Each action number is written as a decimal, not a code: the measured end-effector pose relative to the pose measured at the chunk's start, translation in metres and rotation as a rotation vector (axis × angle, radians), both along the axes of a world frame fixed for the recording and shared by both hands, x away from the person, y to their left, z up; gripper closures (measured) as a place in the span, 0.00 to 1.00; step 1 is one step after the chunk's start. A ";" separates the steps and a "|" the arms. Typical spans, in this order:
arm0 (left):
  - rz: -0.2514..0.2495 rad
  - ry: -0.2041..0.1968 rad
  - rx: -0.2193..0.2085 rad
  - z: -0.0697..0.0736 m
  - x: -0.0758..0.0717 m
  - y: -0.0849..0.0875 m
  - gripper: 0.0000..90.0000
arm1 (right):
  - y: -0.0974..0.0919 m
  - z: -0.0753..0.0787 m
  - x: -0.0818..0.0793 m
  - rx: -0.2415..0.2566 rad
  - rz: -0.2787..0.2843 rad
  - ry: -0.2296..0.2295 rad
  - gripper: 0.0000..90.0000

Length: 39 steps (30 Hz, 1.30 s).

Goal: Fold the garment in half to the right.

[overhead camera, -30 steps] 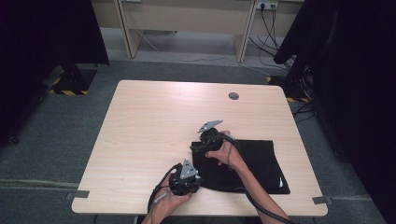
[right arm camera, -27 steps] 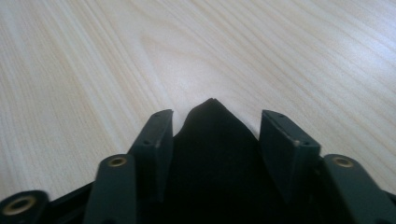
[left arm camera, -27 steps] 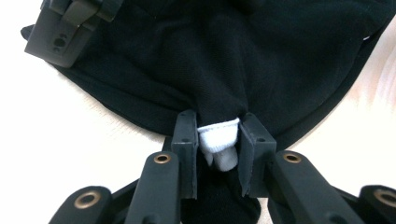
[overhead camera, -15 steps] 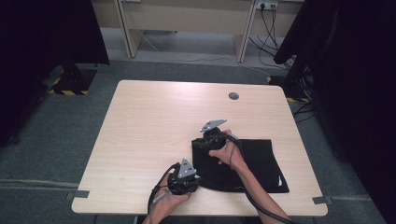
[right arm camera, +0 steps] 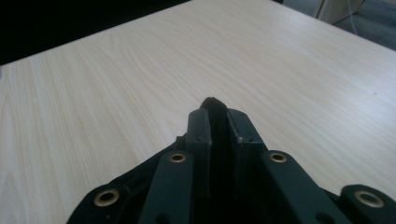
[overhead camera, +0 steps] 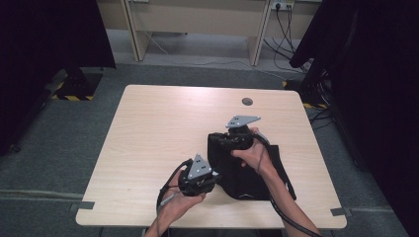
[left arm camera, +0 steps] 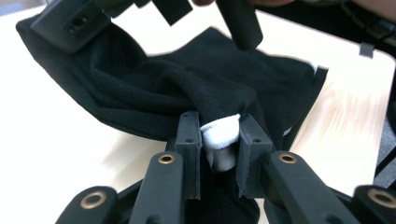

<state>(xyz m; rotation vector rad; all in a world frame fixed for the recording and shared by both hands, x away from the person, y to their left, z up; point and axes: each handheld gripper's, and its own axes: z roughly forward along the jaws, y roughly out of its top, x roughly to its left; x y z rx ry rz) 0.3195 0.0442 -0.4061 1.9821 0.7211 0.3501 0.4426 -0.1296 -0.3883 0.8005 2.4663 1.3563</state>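
the light wood tabletop [overhead camera: 148, 133] has a black cloth [overhead camera: 249, 173] on its near right part. one end of the cloth is lifted up. the right tool [overhead camera: 217, 140] has just squeezed shut on the top edge. the left tool [overhead camera: 213, 178] pinches a fold with a white tag [left arm camera: 219, 137].

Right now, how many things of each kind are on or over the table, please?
Black garment: 1
Tongs: 2, left tongs and right tongs, each shut on the black garment
Hands: 2
Total: 5
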 end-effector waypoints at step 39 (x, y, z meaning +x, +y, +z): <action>-0.157 0.050 -0.031 0.001 0.029 -0.089 0.43 | -0.117 -0.009 -0.002 -0.069 -0.281 0.015 0.44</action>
